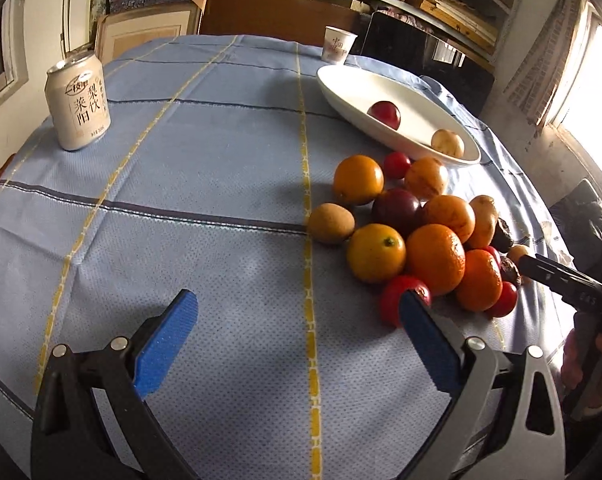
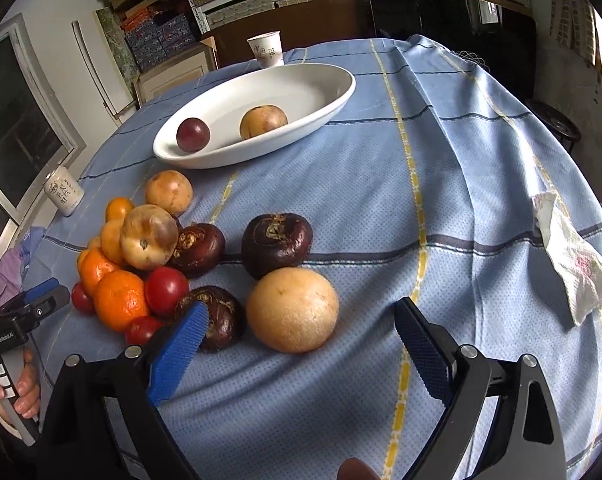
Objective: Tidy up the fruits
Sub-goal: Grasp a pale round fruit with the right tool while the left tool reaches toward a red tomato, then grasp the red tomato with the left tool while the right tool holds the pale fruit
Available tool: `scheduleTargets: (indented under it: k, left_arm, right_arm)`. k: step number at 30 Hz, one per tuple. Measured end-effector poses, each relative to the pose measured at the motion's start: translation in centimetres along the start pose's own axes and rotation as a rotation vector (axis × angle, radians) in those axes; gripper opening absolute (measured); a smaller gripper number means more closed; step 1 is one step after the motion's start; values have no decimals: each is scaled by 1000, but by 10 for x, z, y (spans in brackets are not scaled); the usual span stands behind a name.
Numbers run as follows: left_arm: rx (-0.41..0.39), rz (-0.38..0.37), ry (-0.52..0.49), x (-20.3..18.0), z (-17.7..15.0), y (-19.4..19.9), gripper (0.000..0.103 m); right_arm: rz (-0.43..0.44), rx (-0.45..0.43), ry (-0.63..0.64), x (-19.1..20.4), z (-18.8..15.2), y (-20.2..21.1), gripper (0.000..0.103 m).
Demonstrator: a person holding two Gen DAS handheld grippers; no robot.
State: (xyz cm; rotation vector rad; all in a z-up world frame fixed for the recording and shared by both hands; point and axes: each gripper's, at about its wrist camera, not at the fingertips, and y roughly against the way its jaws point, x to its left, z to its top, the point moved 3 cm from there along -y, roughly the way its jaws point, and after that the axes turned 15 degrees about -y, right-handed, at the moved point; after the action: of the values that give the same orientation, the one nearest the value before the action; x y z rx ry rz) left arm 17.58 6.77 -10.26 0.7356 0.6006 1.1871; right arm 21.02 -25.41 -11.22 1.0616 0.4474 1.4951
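Observation:
A pile of fruit lies on the blue checked cloth: oranges (image 1: 435, 258), a kiwi (image 1: 331, 223), red tomatoes (image 1: 401, 300) and dark fruits (image 2: 276, 245). A white oval dish (image 2: 321, 98) holds a dark red fruit (image 2: 193, 134) and a tan one (image 2: 263, 122); the dish also shows in the left wrist view (image 1: 341, 84). My left gripper (image 1: 299, 312) is open and empty, left of the pile. My right gripper (image 2: 301, 320) is open, with a pale round fruit (image 2: 292, 309) lying between its fingers, just ahead.
A drink can (image 1: 78, 104) stands at the far left of the table. A paper cup (image 2: 267, 49) stands behind the dish. A crumpled tissue (image 2: 573, 256) lies at the right. The cloth folds up at the back right. Shelves and boxes stand behind the table.

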Motion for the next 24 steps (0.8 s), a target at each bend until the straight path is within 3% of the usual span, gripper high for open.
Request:
scheduleTargets:
  k: [3,7,13,19,21,24]
  left_arm:
    - [1,-2,0,0,0,-1,99]
    - [2,-7,3,-1,1,-1,99]
    - [1,-9,3,-1,1,-1,99]
    - [2,-19,7,0,1,-1,99]
    - [-3,-17,-6,-3,1,0,99]
    - [-31,-40,-72,-15,3,7,99]
  right_arm:
    - [-9,-9,3,4,5,-4,93]
    - [-24,-24,-4,3,8,-3,77]
    - [-49,-53,37,10,6,1,69]
    - [-41,-10,17,5,5,-8,57]
    - [-20,-8,2,2,6,-7,56]
    - [-10,-6,1,1,5,-6,46]
